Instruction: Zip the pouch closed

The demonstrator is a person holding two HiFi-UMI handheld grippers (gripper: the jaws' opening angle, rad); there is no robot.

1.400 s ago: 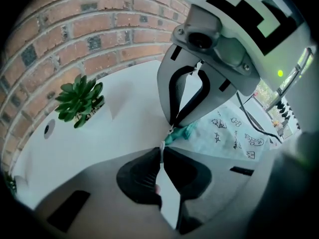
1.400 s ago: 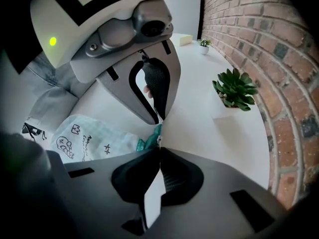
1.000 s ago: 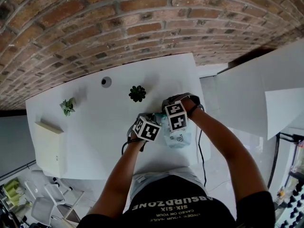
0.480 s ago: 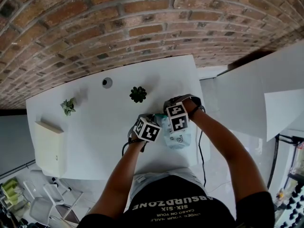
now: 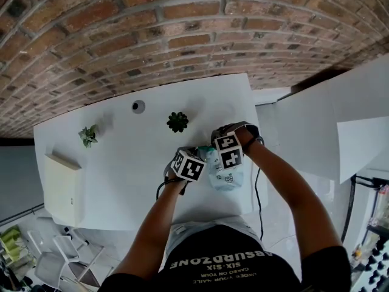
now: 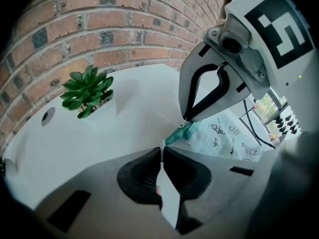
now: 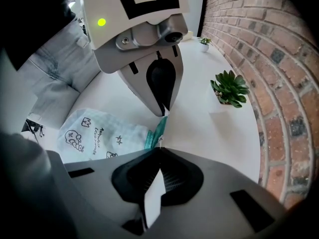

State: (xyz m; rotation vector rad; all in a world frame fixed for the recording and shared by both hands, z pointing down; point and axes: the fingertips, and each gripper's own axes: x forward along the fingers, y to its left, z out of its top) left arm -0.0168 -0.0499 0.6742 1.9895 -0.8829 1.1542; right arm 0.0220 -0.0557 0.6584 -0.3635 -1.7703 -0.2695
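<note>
The left gripper (image 6: pixel 161 149) is kept nearly shut, pinched on the end of the teal zipper strip (image 6: pixel 178 134), likely so the pouch (image 5: pixel 227 176) is anchored. The pouch is laid on the right part of the white table (image 5: pixel 121 163), just under both tools; pale mint fabric, black doodles printed, slightly puffed. The right gripper (image 7: pixel 159 146) is clamped fully, apparently on the small zipper pull (image 7: pixel 161 139), with the strip held taut between the two tools.

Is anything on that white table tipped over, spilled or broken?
Nothing stands out. The dark green plant and the paler plant both stand upright on the table. The pouch lies intact near the front edge. The left gripper and the right gripper each have their jaws pinched on its teal zip end.
</note>
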